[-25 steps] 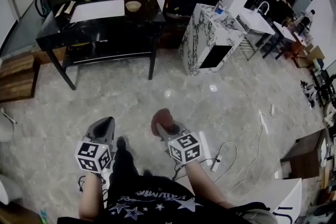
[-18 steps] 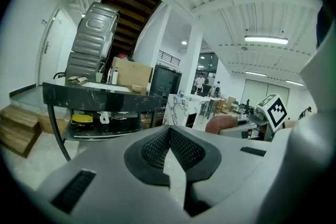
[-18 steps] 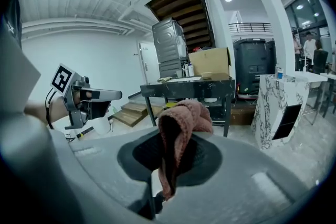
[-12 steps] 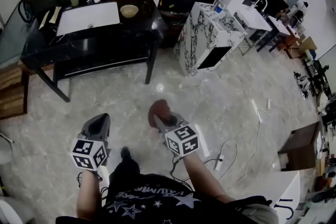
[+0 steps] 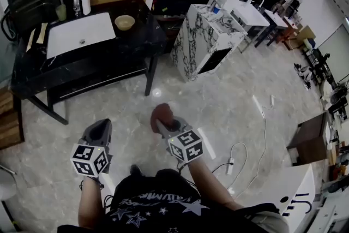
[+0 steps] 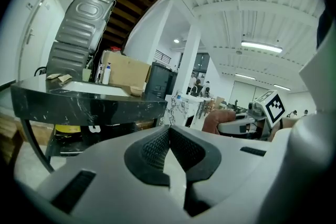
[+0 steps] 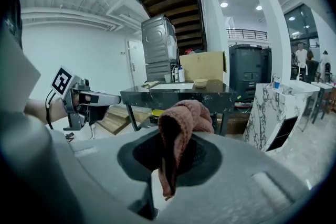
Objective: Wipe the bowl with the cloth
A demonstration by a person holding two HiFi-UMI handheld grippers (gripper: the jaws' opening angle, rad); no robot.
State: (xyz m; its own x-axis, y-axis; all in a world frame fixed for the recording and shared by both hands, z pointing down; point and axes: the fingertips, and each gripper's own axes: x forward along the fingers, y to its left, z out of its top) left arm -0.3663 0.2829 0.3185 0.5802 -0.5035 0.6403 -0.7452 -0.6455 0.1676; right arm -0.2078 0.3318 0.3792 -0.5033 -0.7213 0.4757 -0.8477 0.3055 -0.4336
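Our right tongs [image 7: 169, 168] are clamped on the reddish-brown cloth [image 7: 184, 118], which is bunched above the pads. Our left tongs [image 6: 169, 150] are pressed together with nothing between them. The bowl [image 5: 125, 22] sits well apart, at 11 o'clock from the cloth, on the black table [image 5: 32, 71]. Marble floor [image 5: 109, 101] lies between. A marble-patterned cabinet [image 5: 199, 35] stands at 1 o'clock, and a white cable [image 5: 240, 153] lies at 4 o'clock.
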